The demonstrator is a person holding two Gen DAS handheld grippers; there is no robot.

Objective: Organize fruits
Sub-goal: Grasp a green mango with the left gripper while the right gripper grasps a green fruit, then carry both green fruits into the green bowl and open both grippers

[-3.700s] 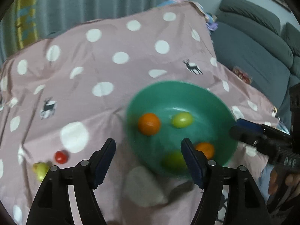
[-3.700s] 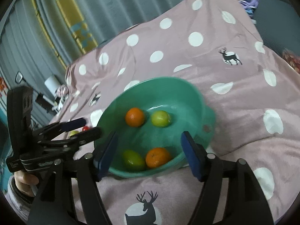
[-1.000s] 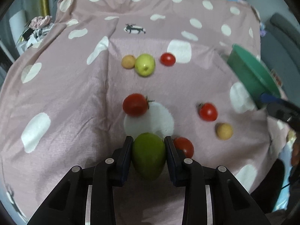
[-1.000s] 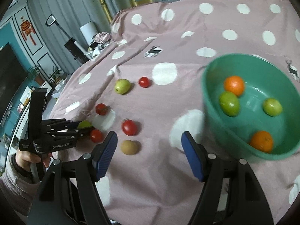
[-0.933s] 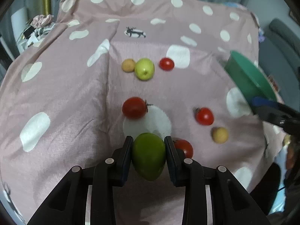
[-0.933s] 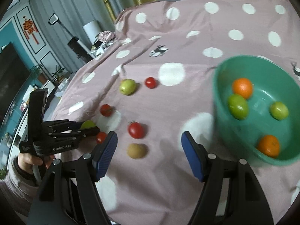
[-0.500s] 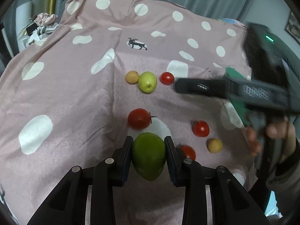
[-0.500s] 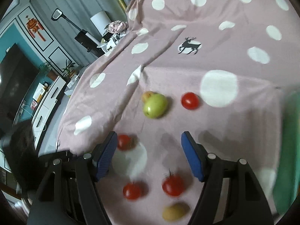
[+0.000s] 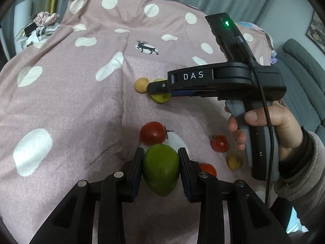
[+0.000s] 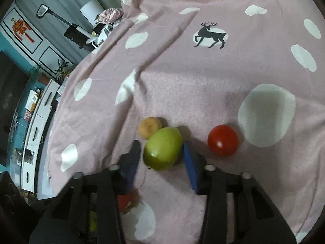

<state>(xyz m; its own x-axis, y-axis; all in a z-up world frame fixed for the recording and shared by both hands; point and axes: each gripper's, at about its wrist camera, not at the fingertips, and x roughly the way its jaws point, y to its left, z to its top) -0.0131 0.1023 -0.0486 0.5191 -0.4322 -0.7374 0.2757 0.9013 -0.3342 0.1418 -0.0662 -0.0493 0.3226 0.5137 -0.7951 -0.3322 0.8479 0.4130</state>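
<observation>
now, with the left gripper (image 9: 160, 167) already clamped on a dark green fruit (image 9: 160, 169) at lower centre, the right gripper (image 10: 162, 157) is closing around the light green fruit (image 10: 162, 148) mid-frame, so centre the pads and avoid nudging the tan fruit (image 10: 148, 129) touching it at upper left.

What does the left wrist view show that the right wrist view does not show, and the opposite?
Only the left wrist view shows the left gripper shut on a dark green fruit, the person's hand and a small yellow fruit near it. Only the right wrist view shows the right gripper closing, its jaws on either side of the light green fruit, with a red tomato beside it and room furniture at the left. Both show the tan fruit touching that light green fruit on the pink dotted cloth.
</observation>
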